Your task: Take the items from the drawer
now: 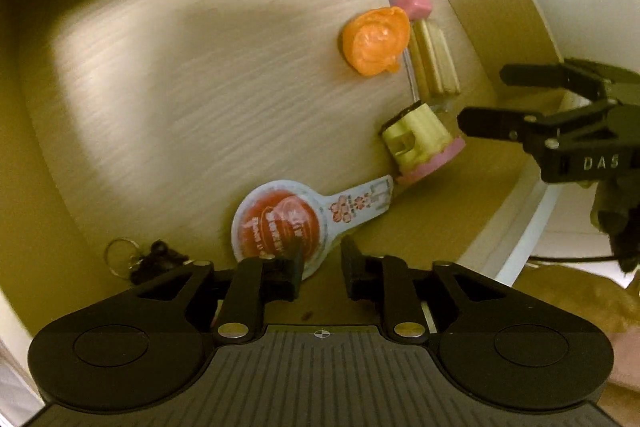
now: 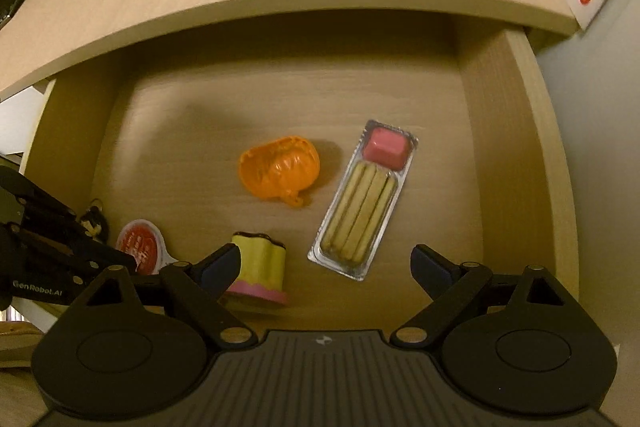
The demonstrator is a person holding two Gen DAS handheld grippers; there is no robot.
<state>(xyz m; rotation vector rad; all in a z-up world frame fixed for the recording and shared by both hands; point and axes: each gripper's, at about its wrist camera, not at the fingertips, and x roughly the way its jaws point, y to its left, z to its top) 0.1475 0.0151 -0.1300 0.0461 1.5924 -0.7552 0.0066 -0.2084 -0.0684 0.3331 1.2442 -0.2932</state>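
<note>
- Looking down into the open drawer (image 2: 516, 131), I had the left gripper (image 1: 320, 267) with jaws narrowly apart, gripping nothing, right over the red-lidded sauce cup (image 1: 280, 227).
- My right gripper (image 2: 326, 267) stood wide and empty, its left finger just beside the yellow-and-pink toy cake (image 2: 260, 267).
- Farther in lay the biscuit-stick tray (image 2: 360, 203) and the orange toy shell (image 2: 280, 169), just beside each other.
- A keyring (image 1: 132, 259) sat at the left wall.

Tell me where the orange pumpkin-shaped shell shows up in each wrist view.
Left wrist: orange pumpkin-shaped shell sits upper right of centre on the drawer floor.
Right wrist: it lies near the picture's centre.
Shared landmark: the clear tray of biscuit sticks lies just to its right in both.
</note>
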